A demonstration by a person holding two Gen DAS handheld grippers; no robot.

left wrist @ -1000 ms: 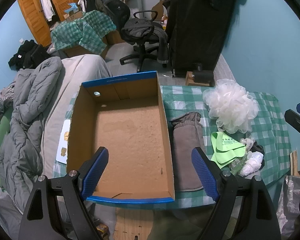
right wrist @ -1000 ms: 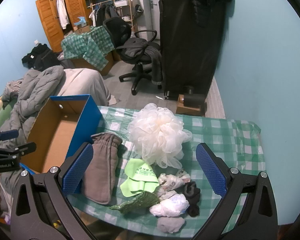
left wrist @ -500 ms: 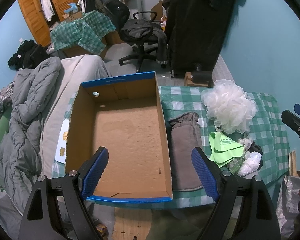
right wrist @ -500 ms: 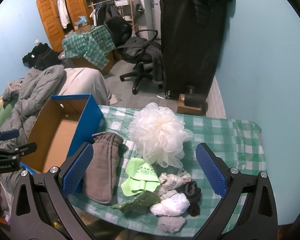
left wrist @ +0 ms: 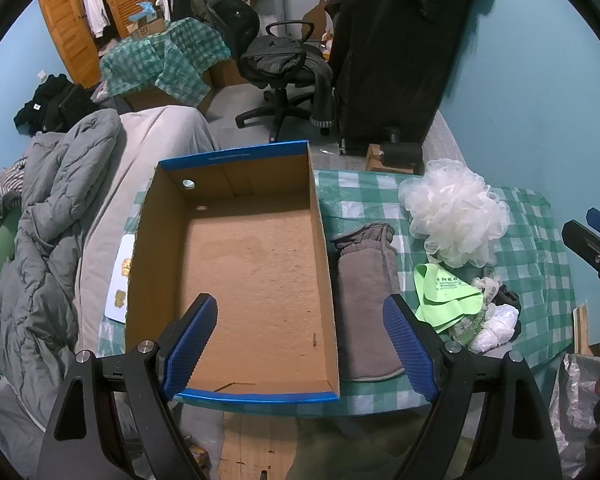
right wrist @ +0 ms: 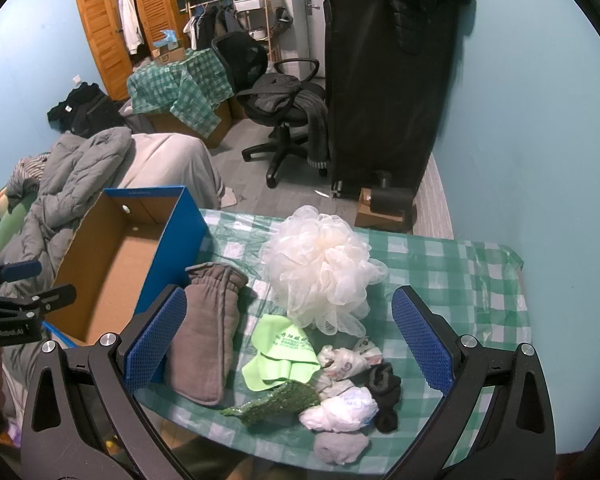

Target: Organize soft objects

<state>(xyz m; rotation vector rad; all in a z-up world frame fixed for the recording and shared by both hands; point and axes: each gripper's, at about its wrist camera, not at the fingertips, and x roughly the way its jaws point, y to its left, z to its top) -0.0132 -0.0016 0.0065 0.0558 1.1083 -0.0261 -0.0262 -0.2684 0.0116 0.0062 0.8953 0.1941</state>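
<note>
On your worktop (right wrist: 440,256), the cardboard box (left wrist: 236,264) sits left; the mitten (right wrist: 208,332) lies just beside it, the bath pouf (right wrist: 320,268) farther right, cloth (right wrist: 282,352) and socks (right wrist: 386,396) in front.

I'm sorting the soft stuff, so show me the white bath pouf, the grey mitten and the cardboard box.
white bath pouf (right wrist: 320,268): right wrist view, middle of the ruffles.
grey mitten (right wrist: 206,336): right wrist view, palm.
cardboard box (left wrist: 320,216): left wrist view, right wall.
</note>
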